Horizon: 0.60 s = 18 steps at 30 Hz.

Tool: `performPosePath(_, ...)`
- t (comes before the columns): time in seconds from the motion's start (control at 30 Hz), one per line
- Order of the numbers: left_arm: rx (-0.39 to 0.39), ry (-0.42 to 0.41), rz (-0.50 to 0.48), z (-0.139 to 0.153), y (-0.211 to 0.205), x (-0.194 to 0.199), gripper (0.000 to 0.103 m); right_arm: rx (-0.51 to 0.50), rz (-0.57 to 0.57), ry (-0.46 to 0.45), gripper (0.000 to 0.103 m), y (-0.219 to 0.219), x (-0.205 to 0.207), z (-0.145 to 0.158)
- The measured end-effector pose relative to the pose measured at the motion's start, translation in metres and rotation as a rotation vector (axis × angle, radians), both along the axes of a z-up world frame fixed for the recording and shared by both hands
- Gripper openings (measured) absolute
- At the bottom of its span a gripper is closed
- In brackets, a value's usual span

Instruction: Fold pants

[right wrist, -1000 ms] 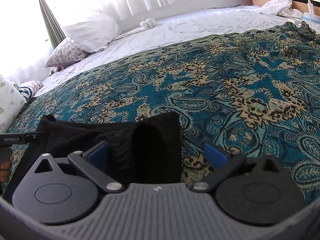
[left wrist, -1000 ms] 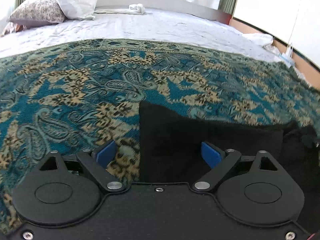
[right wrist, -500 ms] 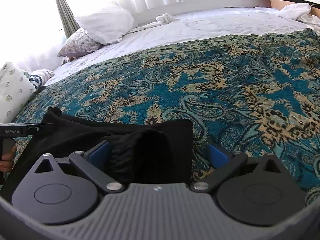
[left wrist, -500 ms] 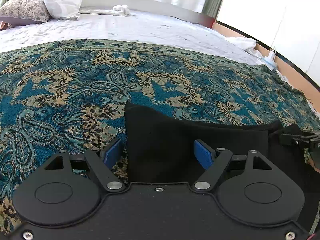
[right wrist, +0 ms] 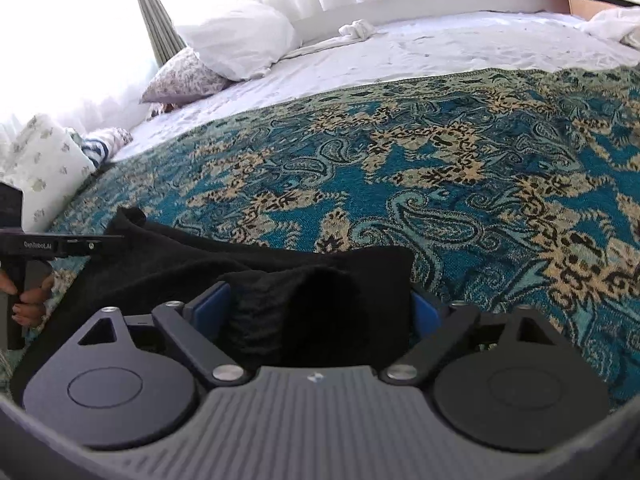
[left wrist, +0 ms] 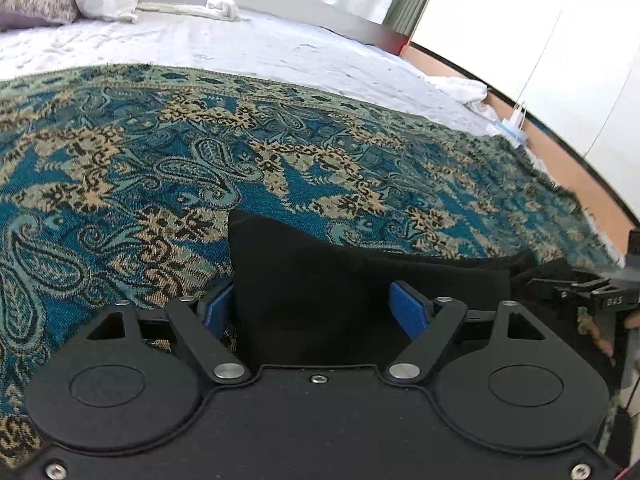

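Black pants (left wrist: 320, 280) lie on a teal paisley blanket (left wrist: 160, 168) on the bed. My left gripper (left wrist: 312, 310) straddles their left corner. Its blue pads (left wrist: 408, 308) stand wide, one just off the cloth's left edge, the other over the fabric, and neither squeezes it. My right gripper (right wrist: 316, 312) straddles the bunched right corner of the pants (right wrist: 340, 296). Its jaws are closing, with the blue pads (right wrist: 208, 312) close to the fabric on both sides and no clear pinch. A hand (right wrist: 28, 304) holds the left gripper's handle at the left edge of the right wrist view.
Beyond the blanket lies a white sheet (left wrist: 240, 44) with pillows (right wrist: 240, 40) and a small rolled white cloth (right wrist: 358, 30) near the headboard. More pillows (right wrist: 44, 164) sit at the bed's left side. A wooden bed edge (left wrist: 580, 184) and a white wall are on the right.
The right gripper's jaws have narrowed around the bunched black fabric. The left jaws have narrowed a little, and its view has swung slightly to the right. The pants have stayed in place.
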<state>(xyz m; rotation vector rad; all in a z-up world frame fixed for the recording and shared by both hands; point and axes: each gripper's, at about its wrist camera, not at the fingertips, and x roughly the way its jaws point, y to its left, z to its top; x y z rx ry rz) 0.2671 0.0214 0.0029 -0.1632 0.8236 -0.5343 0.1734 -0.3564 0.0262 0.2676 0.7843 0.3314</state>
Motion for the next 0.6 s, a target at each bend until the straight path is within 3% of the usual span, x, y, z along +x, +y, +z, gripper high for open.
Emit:
performPosePath(0.13,-0.045,0.007,0.008,-0.0029,-0.0009,0.0025,0.078,0.001,0.002,-0.001,0.085,0.0031,0.0024,0.0001)
performPosePath(0.27,-0.041,0.003,0.002,-0.0022,-0.0049,0.0006,0.076,0.051,0.021,0.015,0.066,0.0033,0.0014,0.0008)
performPosePath(0.6,-0.028,-0.017,-0.023,-0.0053,-0.0046,-0.003,0.076,0.049,0.025,0.008,0.066,0.0074,-0.0012,-0.0004)
